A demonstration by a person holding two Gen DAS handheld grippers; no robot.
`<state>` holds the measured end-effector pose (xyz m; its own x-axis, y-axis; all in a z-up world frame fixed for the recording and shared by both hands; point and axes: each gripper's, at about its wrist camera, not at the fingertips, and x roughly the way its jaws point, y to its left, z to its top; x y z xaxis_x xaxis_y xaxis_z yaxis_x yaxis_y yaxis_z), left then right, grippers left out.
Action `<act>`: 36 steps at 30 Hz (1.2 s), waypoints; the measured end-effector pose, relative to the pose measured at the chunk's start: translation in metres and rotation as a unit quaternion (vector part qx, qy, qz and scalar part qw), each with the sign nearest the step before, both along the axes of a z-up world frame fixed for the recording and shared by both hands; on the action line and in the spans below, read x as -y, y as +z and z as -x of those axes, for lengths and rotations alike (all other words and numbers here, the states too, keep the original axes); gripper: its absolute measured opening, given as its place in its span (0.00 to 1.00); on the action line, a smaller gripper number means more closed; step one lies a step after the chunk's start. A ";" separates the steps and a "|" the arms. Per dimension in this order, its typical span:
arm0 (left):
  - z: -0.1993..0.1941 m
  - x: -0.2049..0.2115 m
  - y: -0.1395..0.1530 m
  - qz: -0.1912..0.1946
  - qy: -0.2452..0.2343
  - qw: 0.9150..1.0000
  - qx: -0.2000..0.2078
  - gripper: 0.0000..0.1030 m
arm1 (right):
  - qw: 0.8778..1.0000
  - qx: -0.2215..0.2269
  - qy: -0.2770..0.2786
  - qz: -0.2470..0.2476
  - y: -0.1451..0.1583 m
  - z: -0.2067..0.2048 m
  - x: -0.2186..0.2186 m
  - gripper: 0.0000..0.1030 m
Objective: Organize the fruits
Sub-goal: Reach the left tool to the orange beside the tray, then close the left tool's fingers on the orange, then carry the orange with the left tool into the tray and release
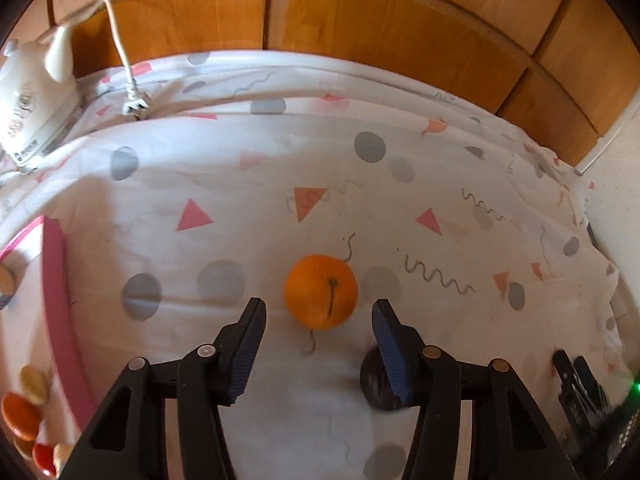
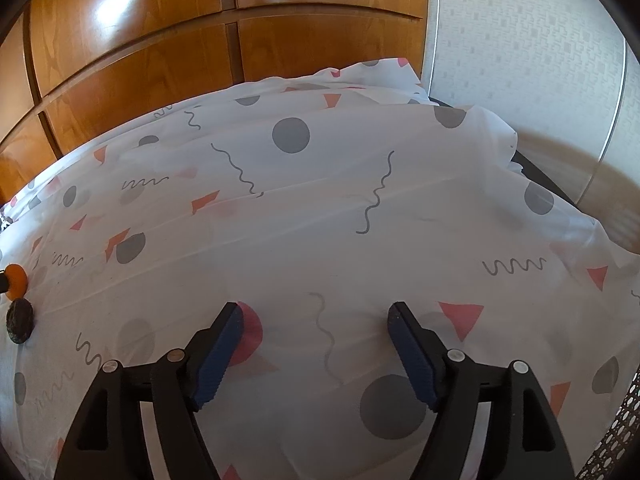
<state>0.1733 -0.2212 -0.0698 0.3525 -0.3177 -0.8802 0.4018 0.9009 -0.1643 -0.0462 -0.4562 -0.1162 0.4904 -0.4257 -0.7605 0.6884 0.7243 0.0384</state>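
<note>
— Where is the orange (image 1: 320, 291)?

— On the spotty cloth (image 1: 400, 208), just past the left gripper (image 1: 318, 312). The jaws are open and hold nothing.

— Anything in the way?

— A dark round fruit (image 1: 374, 380) sits beside the right-side finger. The pink tray (image 1: 56, 300) is off to the left.

— And the right gripper (image 2: 316, 320)?

— Wide open, empty, farther away.

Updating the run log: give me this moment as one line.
left tool: open, orange just ahead, untouched | right tool: open, empty | dark fruit: on cloth
</note>
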 end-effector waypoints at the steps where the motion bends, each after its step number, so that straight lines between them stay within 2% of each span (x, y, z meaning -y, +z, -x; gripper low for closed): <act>1: -0.003 0.002 -0.003 0.001 -0.002 1.000 -0.002 0.52 | 1.000 0.000 0.000 0.000 0.000 0.000 0.000 0.75; 3: -0.007 0.006 -0.009 -0.009 -0.003 1.000 -0.001 0.41 | 1.000 0.000 0.000 0.000 0.000 0.000 0.000 0.75; 5: -0.007 0.004 -0.011 -0.001 -0.002 1.000 0.001 0.39 | 1.000 0.000 0.000 0.000 0.000 0.000 0.000 0.75; 12: 0.003 -0.014 -0.008 0.018 0.008 1.000 -0.020 0.39 | 1.000 -0.001 0.000 0.001 0.000 -0.001 -0.001 0.75; 17: 0.016 -0.034 0.004 0.026 0.022 0.999 -0.010 0.39 | 1.000 0.001 0.000 0.001 0.000 -0.001 -0.001 0.75; 23: 0.028 -0.079 0.028 0.036 0.068 0.997 0.020 0.39 | 1.000 0.001 0.000 0.001 -0.001 -0.001 -0.001 0.75; 30: 0.034 -0.159 0.050 0.038 0.155 0.985 0.060 0.39 | 1.000 0.001 0.000 0.001 -0.001 -0.001 -0.001 0.75; 36: 0.032 -0.232 0.046 0.024 0.231 0.971 0.065 0.39 | 1.000 0.000 0.000 0.002 0.000 -0.002 -0.001 0.75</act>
<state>0.1413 0.0107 -0.0236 0.5738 -0.1397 -0.8070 -0.0226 0.9823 -0.1861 -0.0447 -0.4553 -0.1166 0.4904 -0.4288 -0.7587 0.6884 0.7245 0.0355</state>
